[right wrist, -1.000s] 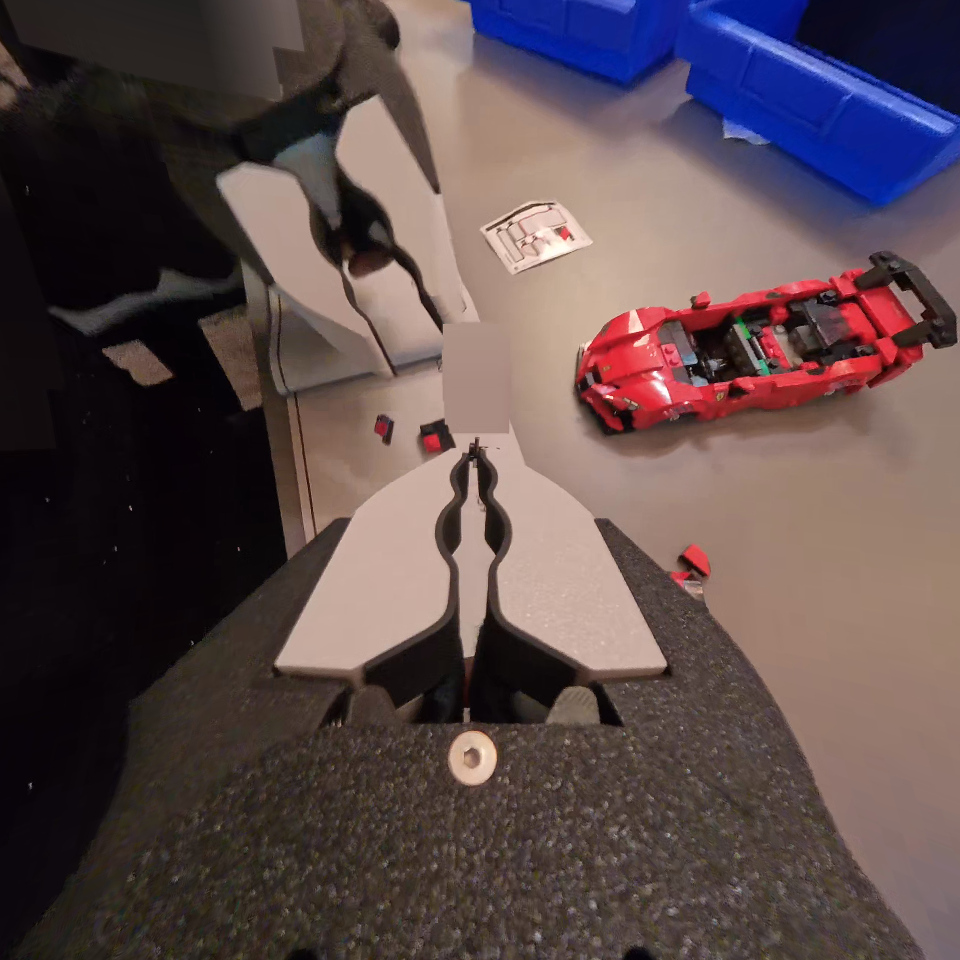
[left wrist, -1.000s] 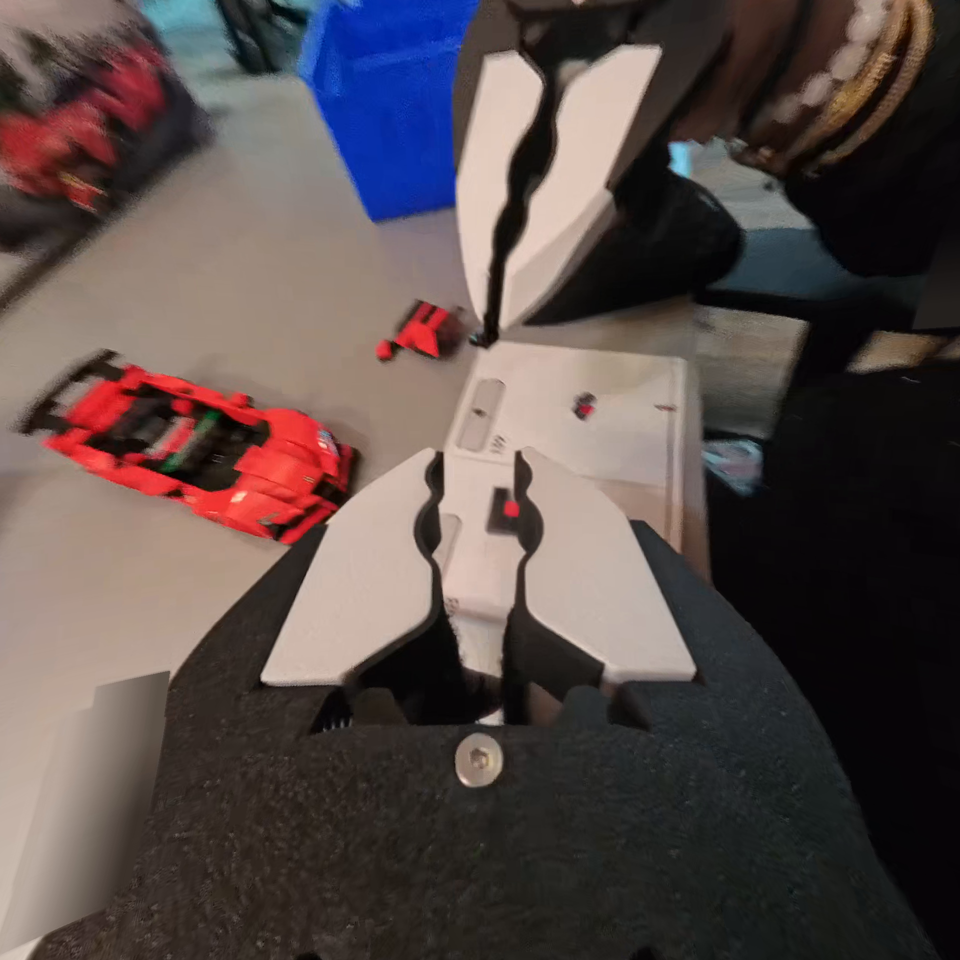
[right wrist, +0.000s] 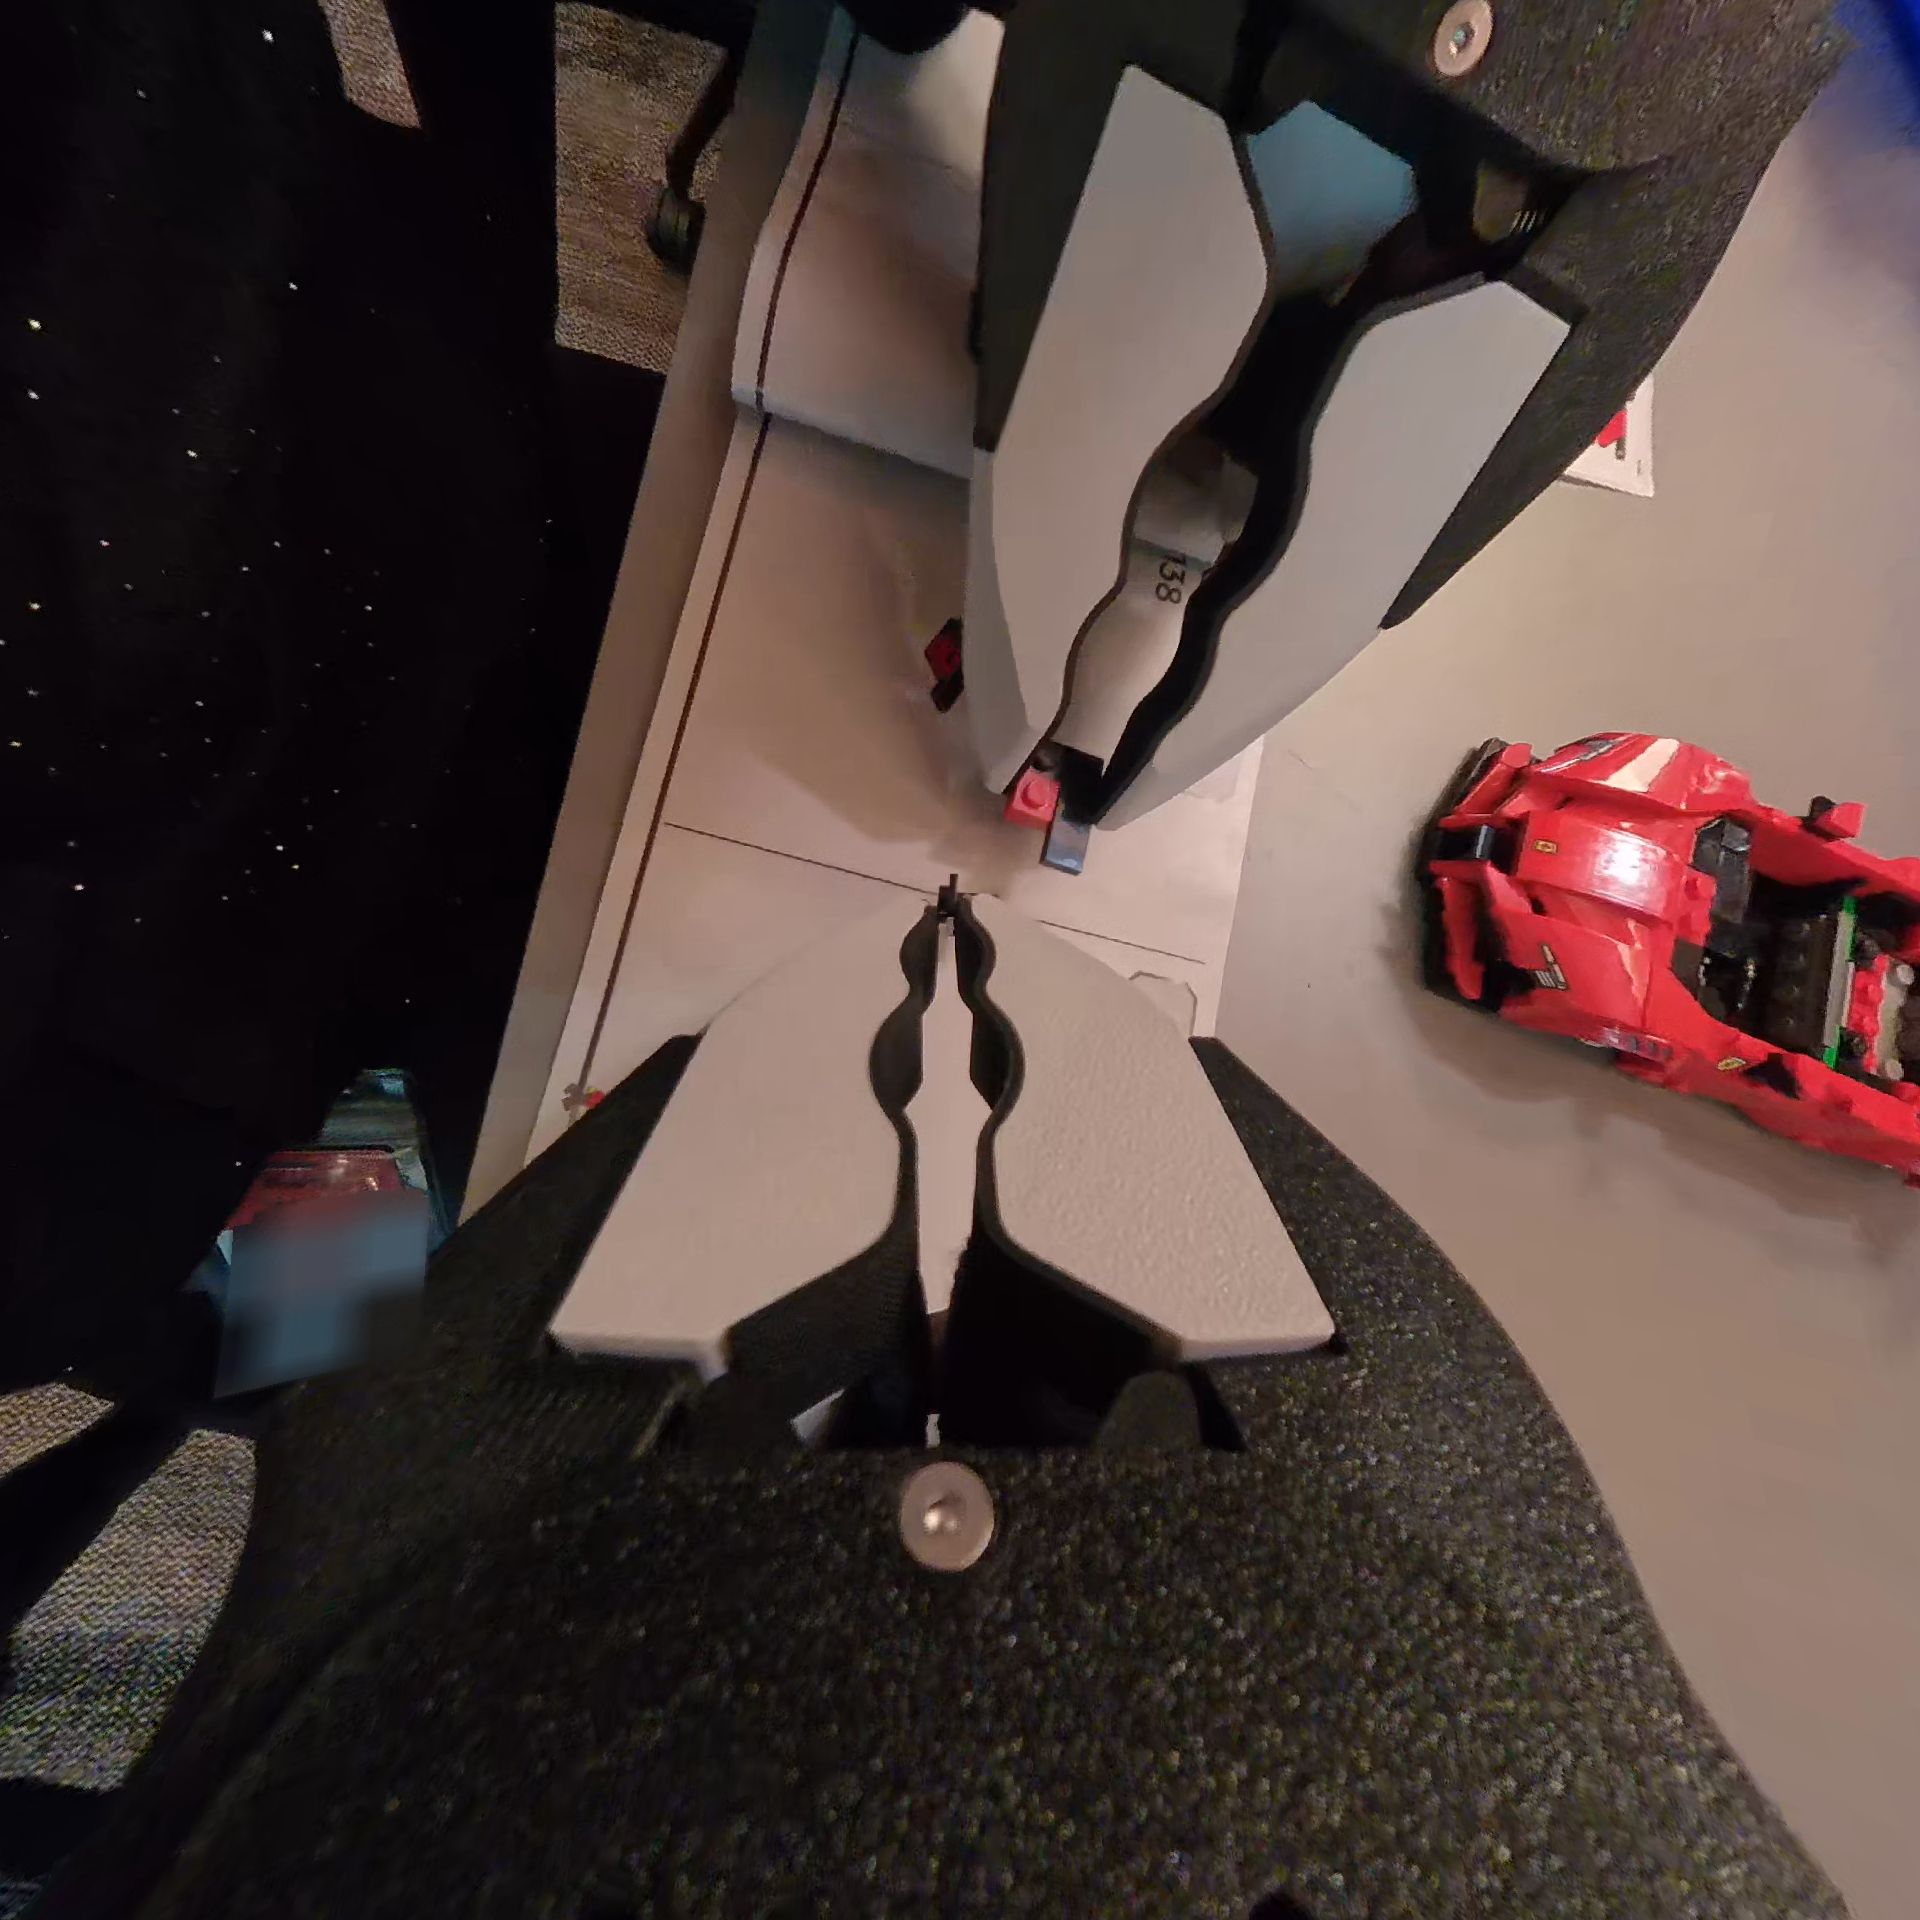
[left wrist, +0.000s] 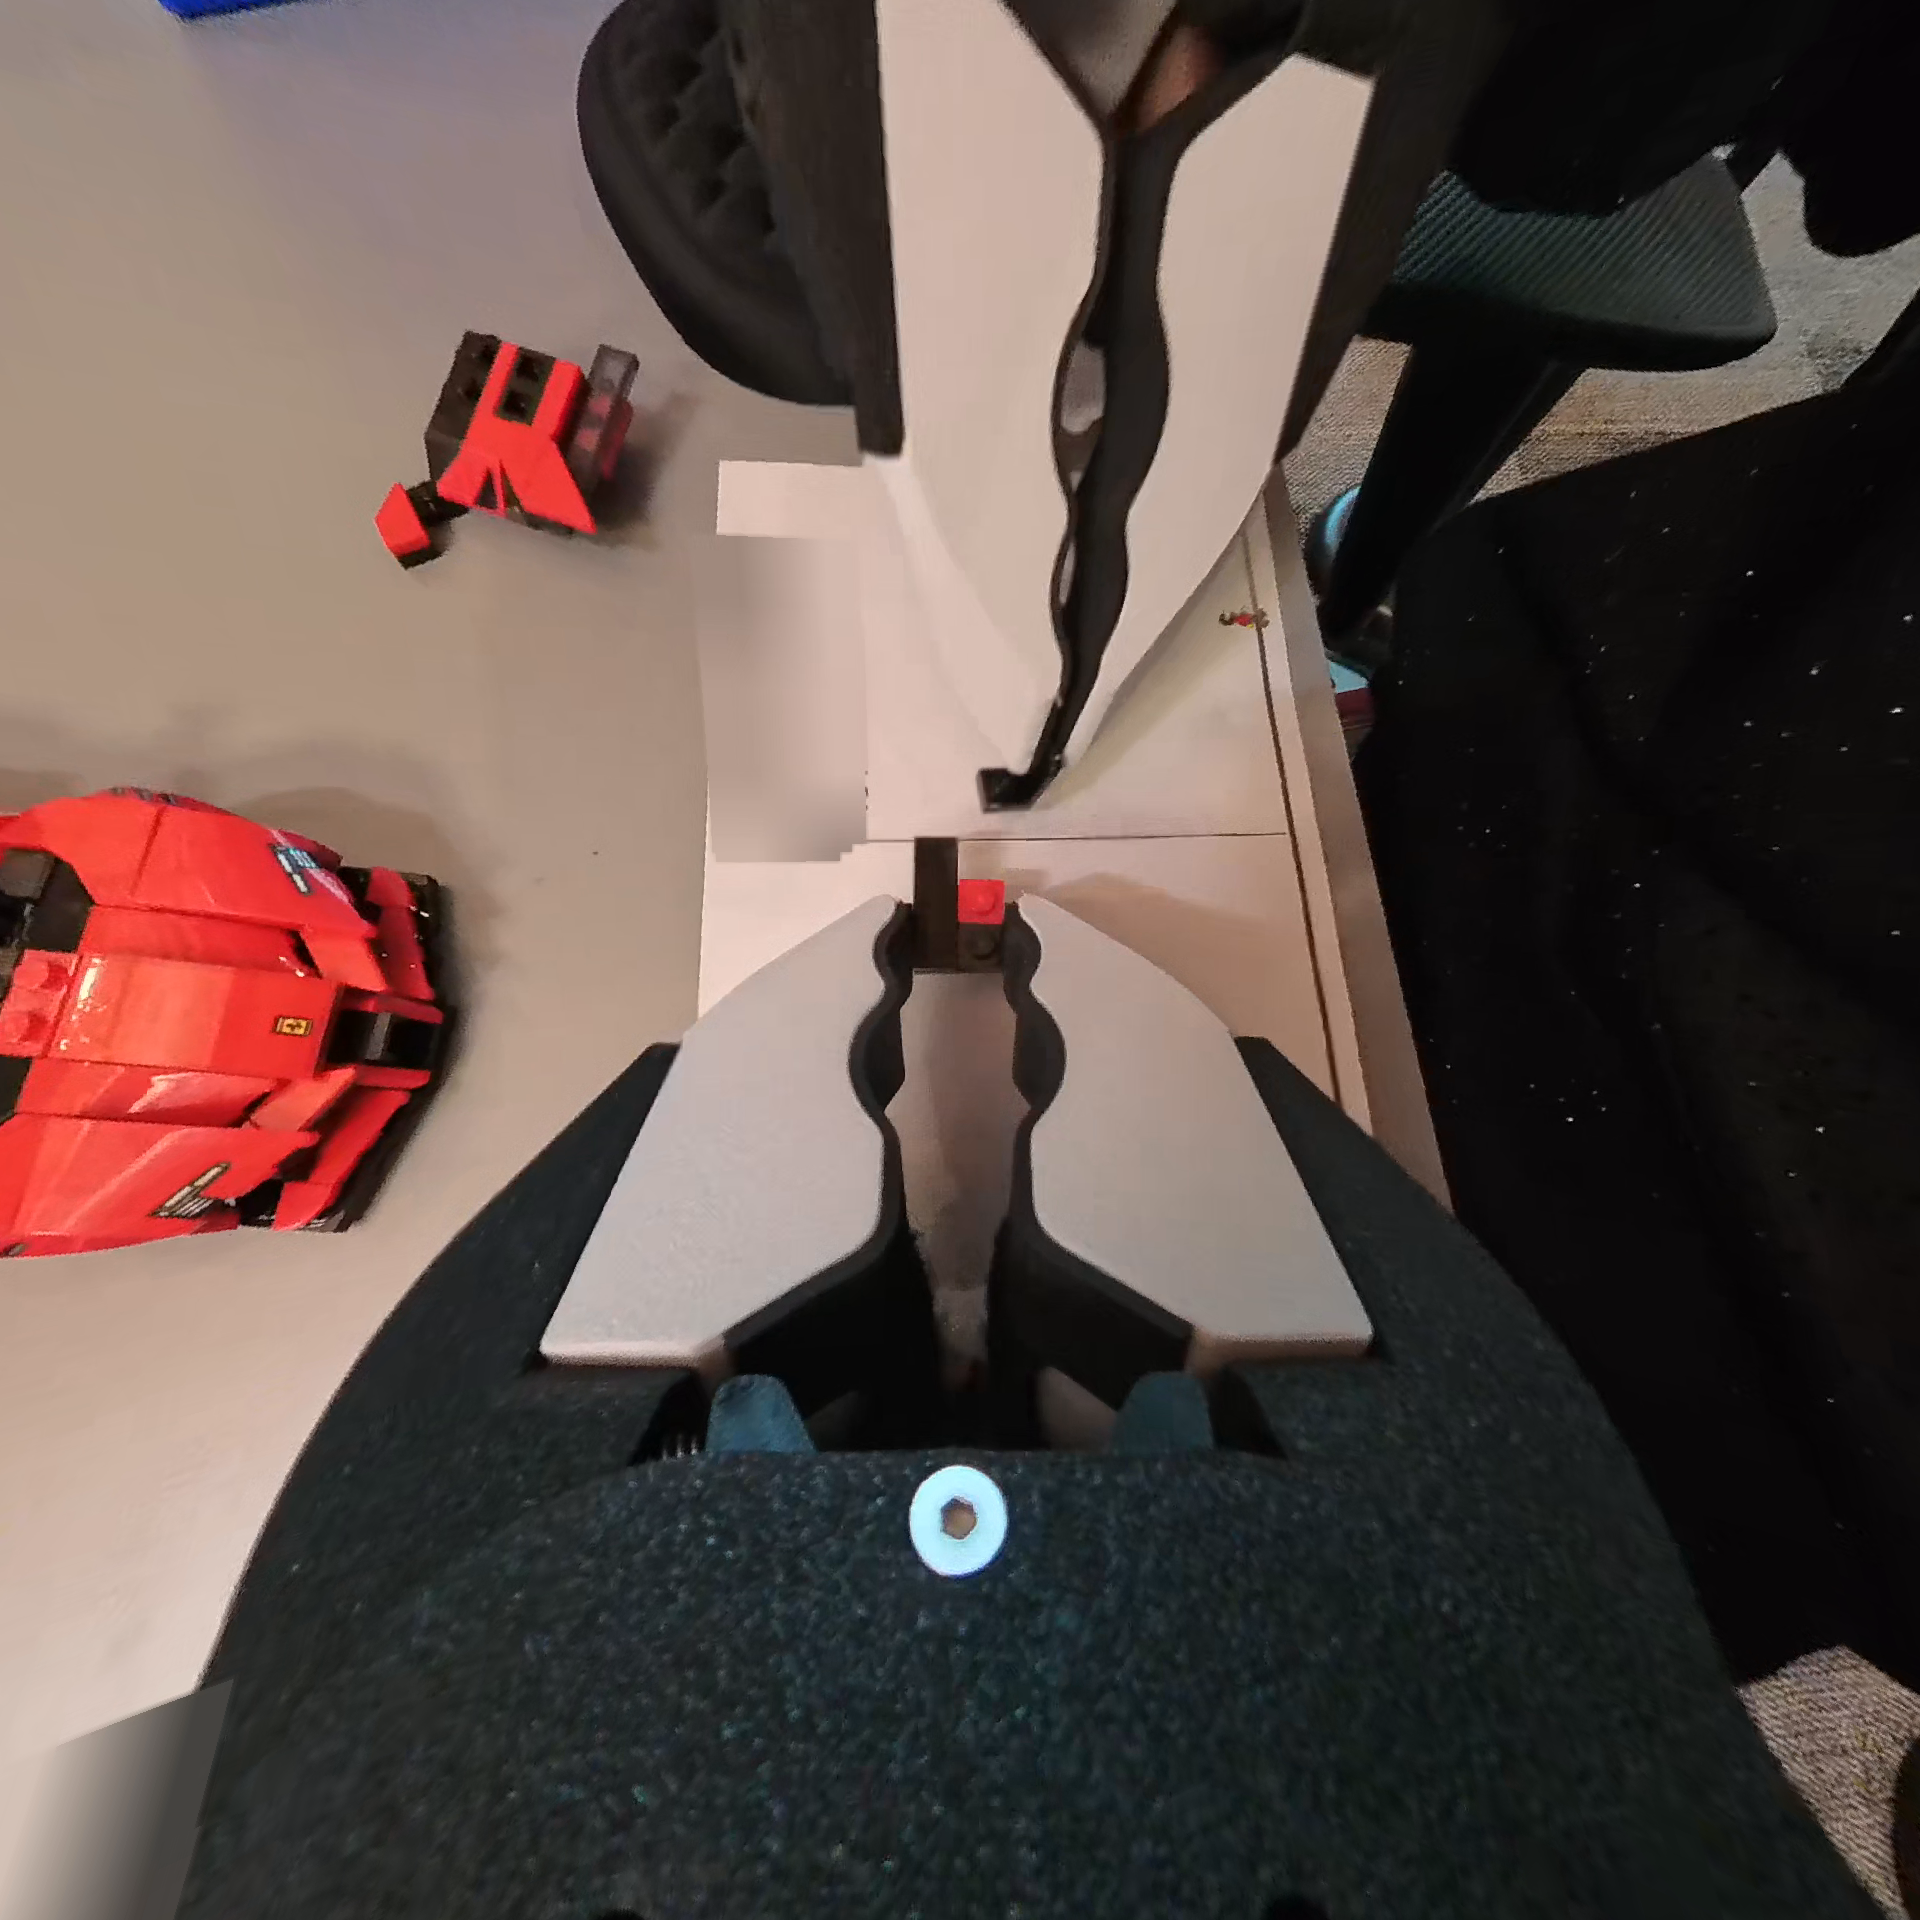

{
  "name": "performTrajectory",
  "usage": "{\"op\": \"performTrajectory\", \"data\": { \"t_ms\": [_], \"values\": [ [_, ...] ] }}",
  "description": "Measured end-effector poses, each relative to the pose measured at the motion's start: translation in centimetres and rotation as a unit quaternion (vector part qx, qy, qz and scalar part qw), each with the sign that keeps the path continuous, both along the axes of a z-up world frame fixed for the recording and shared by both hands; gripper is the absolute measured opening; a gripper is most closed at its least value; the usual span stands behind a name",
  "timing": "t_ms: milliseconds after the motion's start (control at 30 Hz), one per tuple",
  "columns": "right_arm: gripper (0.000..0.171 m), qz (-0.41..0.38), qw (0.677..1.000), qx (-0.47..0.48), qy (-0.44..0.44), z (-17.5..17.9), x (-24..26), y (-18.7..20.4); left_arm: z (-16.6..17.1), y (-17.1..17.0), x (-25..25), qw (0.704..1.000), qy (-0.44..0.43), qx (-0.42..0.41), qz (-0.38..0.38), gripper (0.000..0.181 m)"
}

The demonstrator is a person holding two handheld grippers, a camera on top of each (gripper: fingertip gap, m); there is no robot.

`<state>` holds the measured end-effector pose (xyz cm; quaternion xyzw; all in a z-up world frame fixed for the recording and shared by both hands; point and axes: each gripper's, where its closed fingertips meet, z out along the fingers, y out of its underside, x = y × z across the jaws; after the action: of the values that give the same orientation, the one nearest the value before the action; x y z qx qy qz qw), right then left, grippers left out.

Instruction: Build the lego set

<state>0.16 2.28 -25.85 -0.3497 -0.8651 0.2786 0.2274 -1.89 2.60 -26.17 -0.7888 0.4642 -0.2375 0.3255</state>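
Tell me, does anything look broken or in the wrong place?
Nothing looks broken. The red car sits unfinished, its middle open. A red-and-black chunk lies apart on the table. The left gripper holds a small black-and-red piece.

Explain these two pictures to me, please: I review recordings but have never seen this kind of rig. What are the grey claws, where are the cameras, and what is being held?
The grey claws are hand-held grippers, one in each of a person's hands, each with a camera looking along its two fingers. The left wrist view shows the left gripper pinching a small black and red piece over an open instruction booklet. The right wrist view shows the right gripper, nearly closed on a tiny black piece, facing the other gripper. On the grey table lie a red toy car and a small red and black sub-assembly.
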Motion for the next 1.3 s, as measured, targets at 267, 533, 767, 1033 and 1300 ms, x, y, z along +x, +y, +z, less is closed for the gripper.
{"op": "performTrajectory", "data": {
  "t_ms": [267,533,767,1033,1300],
  "values": [
    [0.003,-0.012,1.0,-0.01,-0.011,-0.7,-1.1,-0.1,-0.4,-0.1,0.2,1.0,0.001,0.007,0.004,0.016],
    [0.005,-0.024,0.999,-0.031,-0.002,-0.4,-1.3,0.0,-0.7,-0.2,0.4,1.0,0.017,0.003,0.007,0.016],
    [0.006,-0.026,0.999,-0.016,0.011,-0.5,-1.2,0.0,-0.9,-0.2,0.6,0.999,0.034,0.0,0.013,0.016],
    [0.008,-0.028,0.999,0.003,0.017,-0.7,-1.1,0.0,-1.0,-0.4,0.8,0.999,0.042,-0.007,0.018,0.016],
    [0.003,-0.037,0.999,-0.013,0.006,-0.1,-0.7,0.5,-1.2,-0.5,0.8,0.998,0.061,-0.001,0.017,0.016]
  ]
}}
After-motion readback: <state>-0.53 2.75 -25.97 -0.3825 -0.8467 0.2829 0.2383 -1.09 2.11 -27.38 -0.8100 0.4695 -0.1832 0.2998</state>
